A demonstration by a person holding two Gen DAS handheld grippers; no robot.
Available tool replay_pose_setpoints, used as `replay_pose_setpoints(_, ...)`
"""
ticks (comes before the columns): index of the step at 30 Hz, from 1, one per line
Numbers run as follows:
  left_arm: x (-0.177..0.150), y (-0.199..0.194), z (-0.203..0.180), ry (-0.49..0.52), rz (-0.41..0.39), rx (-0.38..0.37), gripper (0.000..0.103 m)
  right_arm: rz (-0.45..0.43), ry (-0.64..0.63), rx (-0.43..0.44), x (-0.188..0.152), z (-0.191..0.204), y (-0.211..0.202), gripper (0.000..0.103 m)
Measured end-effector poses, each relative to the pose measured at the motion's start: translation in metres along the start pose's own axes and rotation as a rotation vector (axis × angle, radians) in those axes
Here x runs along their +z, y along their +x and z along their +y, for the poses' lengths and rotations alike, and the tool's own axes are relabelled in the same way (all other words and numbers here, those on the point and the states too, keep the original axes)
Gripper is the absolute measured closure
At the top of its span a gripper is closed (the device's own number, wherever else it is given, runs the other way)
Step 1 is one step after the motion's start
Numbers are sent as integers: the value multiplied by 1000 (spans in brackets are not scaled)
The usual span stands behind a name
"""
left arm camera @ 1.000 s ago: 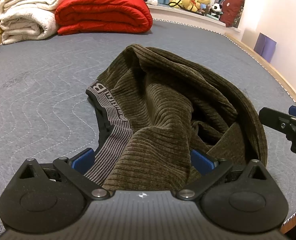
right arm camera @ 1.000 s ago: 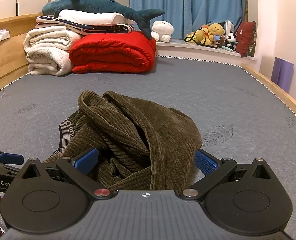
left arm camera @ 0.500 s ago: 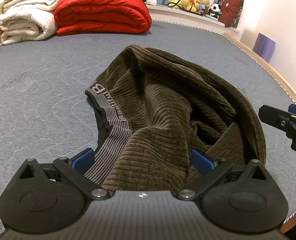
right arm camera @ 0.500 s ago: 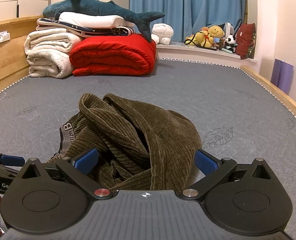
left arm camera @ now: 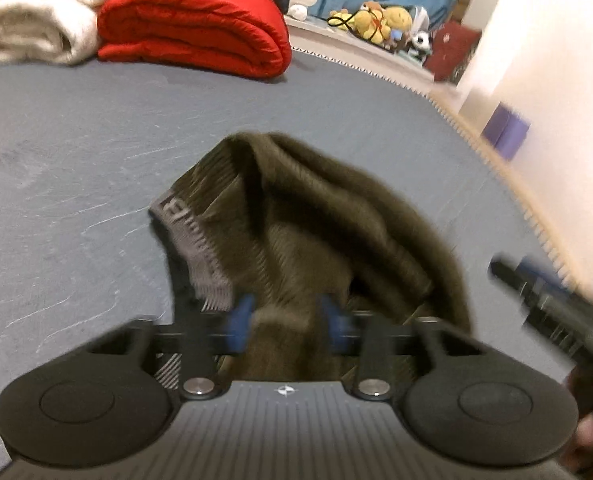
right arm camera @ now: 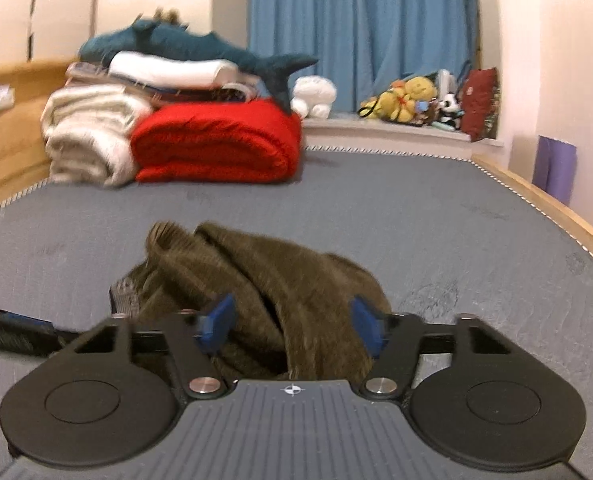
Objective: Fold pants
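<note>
Olive corduroy pants [left arm camera: 328, 220] with a grey waistband [left arm camera: 192, 236] lie bunched on the grey mattress [left arm camera: 76, 152]. My left gripper [left arm camera: 286, 322] has its blue pads pressed on a fold of the near edge of the pants. My right gripper [right arm camera: 292, 326] has its jaws partly closed around the bunched pants [right arm camera: 264, 276], with cloth between the pads; the pads are still apart. The right gripper also shows at the right edge of the left wrist view [left arm camera: 544, 292], and the left gripper at the left edge of the right wrist view [right arm camera: 12, 330]. Both views are blurred.
A red folded duvet [right arm camera: 220, 144] and white blankets [right arm camera: 88, 132] with a plush shark [right arm camera: 200, 46] are stacked at the far end. Stuffed toys [right arm camera: 408, 98] sit on a ledge under blue curtains. The wooden bed edge [right arm camera: 556, 208] runs along the right.
Both grippers' jaws have closed in on the pants; the left pads now pinch the cloth. The pants bunch has been drawn up and closer, and both views have tilted upward.
</note>
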State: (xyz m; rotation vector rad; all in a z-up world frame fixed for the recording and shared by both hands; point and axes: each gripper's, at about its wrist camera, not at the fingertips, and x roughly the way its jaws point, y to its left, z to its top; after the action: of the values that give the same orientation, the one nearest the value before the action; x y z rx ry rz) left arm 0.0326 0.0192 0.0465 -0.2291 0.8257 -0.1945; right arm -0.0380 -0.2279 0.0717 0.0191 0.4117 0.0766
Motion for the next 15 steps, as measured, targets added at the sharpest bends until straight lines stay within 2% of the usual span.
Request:
replay_pose_setpoints(1,13,-1,0,3,-5,-9,78,-6,18,-6,2,-3,1,53)
replay_pose_setpoints(4,39,0,0,31,-53,-11,79,-7,63,-16,4,-10,5,60)
replay_pose_setpoints(7,40,11,5,52,-118,-26,79,6,66,-5,3,-10,8,60)
replay_pose_setpoints(8,35,18,8,56,-118,-16,79,10,64,4,2,-10,8,60)
replay_pose_setpoints(10,28,35,17,21,-37,15,79,15,55,29,2,-9,10,60)
replay_pose_setpoints(12,28,43,22,-12,6,-26,79,19,33,48,5,-6,12,60)
replay_pose_setpoints(15,38,42,25,-2,-26,-4,79,55,22,77,24,-5,22,59)
